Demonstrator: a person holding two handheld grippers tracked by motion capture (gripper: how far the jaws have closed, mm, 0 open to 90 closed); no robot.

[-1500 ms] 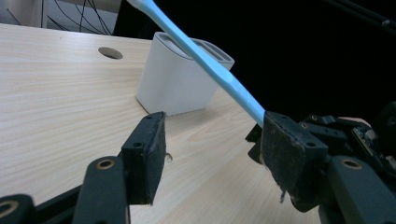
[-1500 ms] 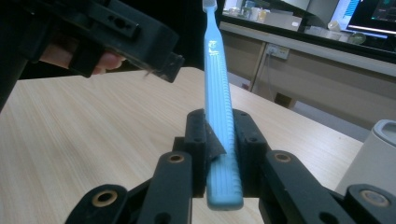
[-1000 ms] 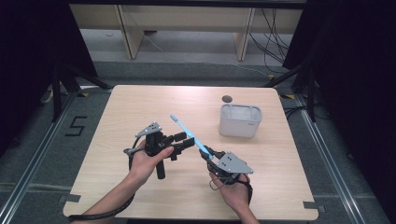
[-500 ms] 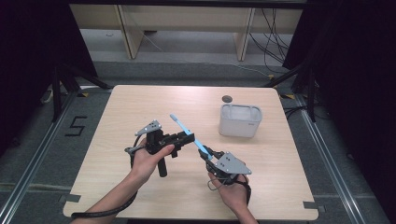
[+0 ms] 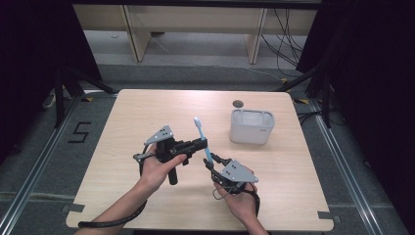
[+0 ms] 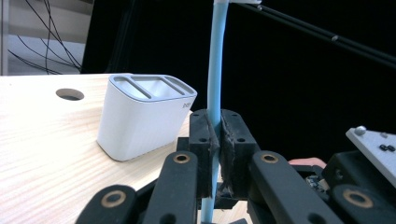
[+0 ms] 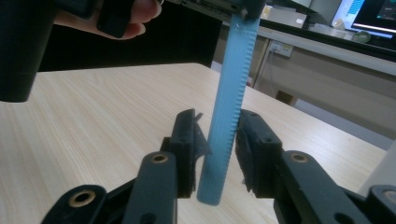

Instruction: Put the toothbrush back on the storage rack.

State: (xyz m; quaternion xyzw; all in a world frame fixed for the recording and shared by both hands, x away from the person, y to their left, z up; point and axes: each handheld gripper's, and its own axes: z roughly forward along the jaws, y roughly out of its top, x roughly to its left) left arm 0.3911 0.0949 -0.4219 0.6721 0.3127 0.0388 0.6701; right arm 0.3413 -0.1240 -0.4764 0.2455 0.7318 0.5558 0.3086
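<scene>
L tool [image 6: 214, 140] clamps toothbrush [image 6: 216, 70]; R tool [image 7: 215, 149] open.

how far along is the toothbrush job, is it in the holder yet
Done: the toothbrush is off the table and upright, clamped by the left tool. In hand: a handover, it seems; the right tool has its jaws open around the handle's lower end, not gripping. Left: the white holder stands apart with no brush in it, so the brush likely needs carrying over and dropping into a slot.
</scene>
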